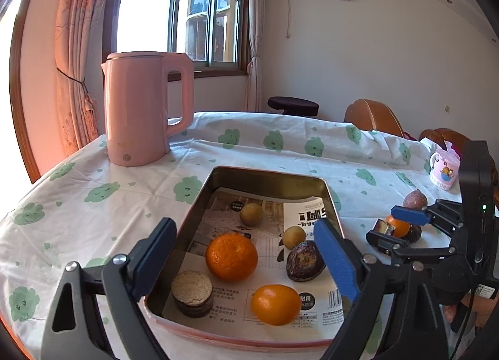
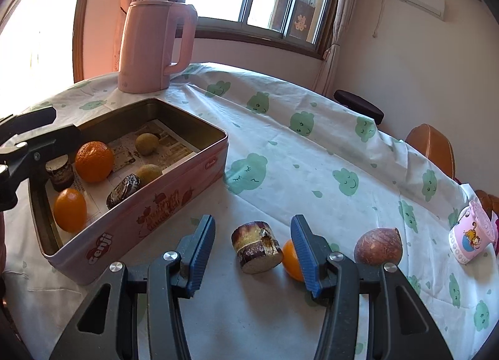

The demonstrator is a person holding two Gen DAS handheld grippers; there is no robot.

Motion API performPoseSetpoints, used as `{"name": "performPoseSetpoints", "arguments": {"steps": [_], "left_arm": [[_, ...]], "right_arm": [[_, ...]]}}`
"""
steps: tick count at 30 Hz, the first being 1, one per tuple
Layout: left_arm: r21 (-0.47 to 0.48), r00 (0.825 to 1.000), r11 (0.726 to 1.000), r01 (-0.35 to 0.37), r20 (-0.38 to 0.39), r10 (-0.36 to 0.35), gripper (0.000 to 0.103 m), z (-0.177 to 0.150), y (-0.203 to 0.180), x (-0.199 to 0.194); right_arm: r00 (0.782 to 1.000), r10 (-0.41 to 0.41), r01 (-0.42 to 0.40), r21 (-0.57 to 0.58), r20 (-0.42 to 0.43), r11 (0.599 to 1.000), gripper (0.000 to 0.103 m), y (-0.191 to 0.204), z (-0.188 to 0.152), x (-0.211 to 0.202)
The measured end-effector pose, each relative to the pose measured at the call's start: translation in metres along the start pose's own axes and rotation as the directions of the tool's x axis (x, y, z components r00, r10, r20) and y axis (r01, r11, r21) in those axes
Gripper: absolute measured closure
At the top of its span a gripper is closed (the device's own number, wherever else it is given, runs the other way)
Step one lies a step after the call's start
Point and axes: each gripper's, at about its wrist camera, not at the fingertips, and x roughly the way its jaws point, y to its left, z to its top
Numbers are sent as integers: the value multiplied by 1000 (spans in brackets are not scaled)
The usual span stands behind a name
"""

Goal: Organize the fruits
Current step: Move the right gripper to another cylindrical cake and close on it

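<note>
- table [image 2: 280, 173], white cloth with green cloud-face print; it carries everything below.
- pink kettle [image 1: 143, 110] upright on the cloth, beyond the tin's far end, lid on, handle toward the window side.
- pink tin [image 2: 149, 219], rectangular, open, the landmark here; printed paper lines its floor.
- contents of the tin: large orange [image 1: 231, 256] near the middle; smaller orange [image 1: 275, 304] by the near wall; a cut, round, brown-skinned piece [image 1: 192, 293] in the near left corner, pale cut face up; dark wrinkled purple fruit [image 1: 305, 261] close to the right wall; two small tan round fruits, one [image 1: 251, 214] further back, one [image 1: 293, 237] just behind the purple fruit.
- outside the tin, on the cloth to its right: cut purple-skinned chunk [image 2: 257, 249], an orange [image 2: 291, 258] just beside it and partly hidden behind a finger, a brown-red pointed fruit [image 2: 379, 246] further right.
- pink cartoon cup [image 2: 471, 240] well right of the tin, near the table edge.
- left gripper [image 1: 246, 263] over the tin's near end, jaws spread wide, nothing between the pads; the fruits lie below and beyond them.
- right gripper [image 2: 254, 254] right of the tin, jaws partly apart, one either side of the cut chunk, a visible gap on the left; right-pad contact cannot be told.
</note>
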Motion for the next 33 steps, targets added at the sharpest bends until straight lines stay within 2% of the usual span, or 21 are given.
{"name": "performPoseSetpoints", "arguments": {"steps": [5,6,7,10,13,18,21,23,25,28,30,33], "left_arm": [[7,1000,1000,10,0,-10,10,1,-7,0],[12,1000,1000,11,1,-11,10,2,-9,0],[16,1000,1000,11,4,-11,10,3,-10,-1],[24,1000,999,22,8,-22,10,6,-19,-1],[47,999,998,45,9,-46,10,11,-34,-1],[96,994,990,107,-13,-107,10,15,-71,7],[122,988,981,150,-44,-146,10,14,-95,15],[138,983,974,178,-72,-170,11,13,-110,22],[158,980,969,188,-91,-175,11,11,-125,30],[180,970,960,216,-150,-190,19,9,-145,45],[193,959,949,248,-191,-211,20,7,-157,53],[207,954,947,245,-228,-197,30,3,-170,66]], "right_arm": [[997,-2,-2,-49,-73,999,52,3,2,18],[997,-14,9,-62,-80,998,61,4,2,20],[996,-21,15,-66,-88,998,65,4,2,22],[998,-20,17,-41,-64,999,67,-1,2,18],[999,-14,13,29,46,1000,68,-12,3,-5],[990,-31,6,181,136,983,68,-44,-10,-33],[988,-54,10,280,147,960,68,-70,-27,-41],[988,-48,-10,367,149,930,68,-91,-37,-46],[986,-94,31,405,136,914,68,-104,-44,-49],[988,-109,50,446,108,894,68,-121,-52,-49],[989,-108,47,466,104,884,68,-128,-56,-49],[989,-102,37,481,111,876,68,-133,-59,-51]]}}
